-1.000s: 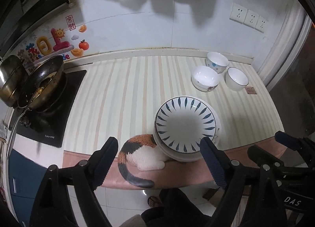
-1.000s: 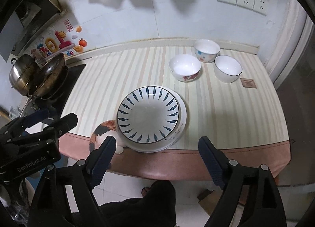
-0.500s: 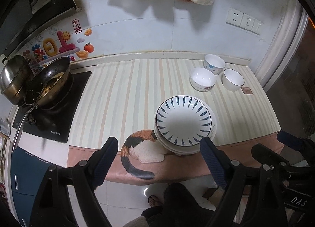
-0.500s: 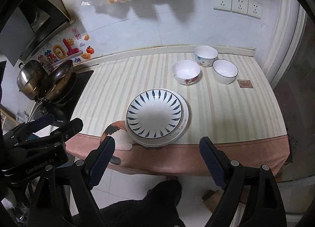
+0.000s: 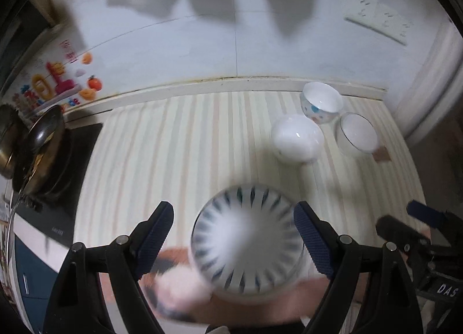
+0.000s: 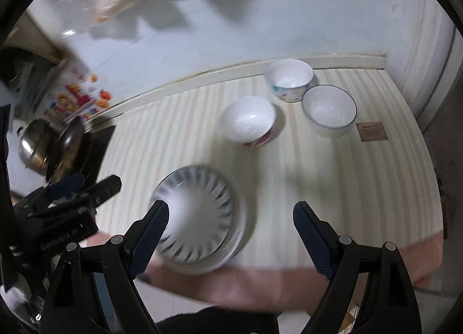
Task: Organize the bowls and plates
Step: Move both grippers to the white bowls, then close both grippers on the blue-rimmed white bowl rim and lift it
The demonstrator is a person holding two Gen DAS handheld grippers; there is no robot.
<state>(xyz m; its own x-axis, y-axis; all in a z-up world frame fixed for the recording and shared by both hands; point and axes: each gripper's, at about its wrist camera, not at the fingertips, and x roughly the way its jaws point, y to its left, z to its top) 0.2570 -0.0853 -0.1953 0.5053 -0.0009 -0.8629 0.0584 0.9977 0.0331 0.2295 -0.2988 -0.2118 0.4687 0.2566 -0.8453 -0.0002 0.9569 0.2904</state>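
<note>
Two blurred stacked plates (image 5: 246, 244), lower plate's rim barely distinguishable.

Plate stack (image 6: 199, 218) at counter (image 6: 332, 183) front edge; three bowls (image 6: 249, 121) behind, right.

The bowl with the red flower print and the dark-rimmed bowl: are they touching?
Apart. The right wrist view shows striped cloth between the red-flowered bowl and the dark-rimmed bowl.

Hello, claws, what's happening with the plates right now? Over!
Both claws open, empty: left claw, right claw. Plates stacked at counter edge, untouched. Three bowls grouped farther back. Nothing blocking the stack.
</note>
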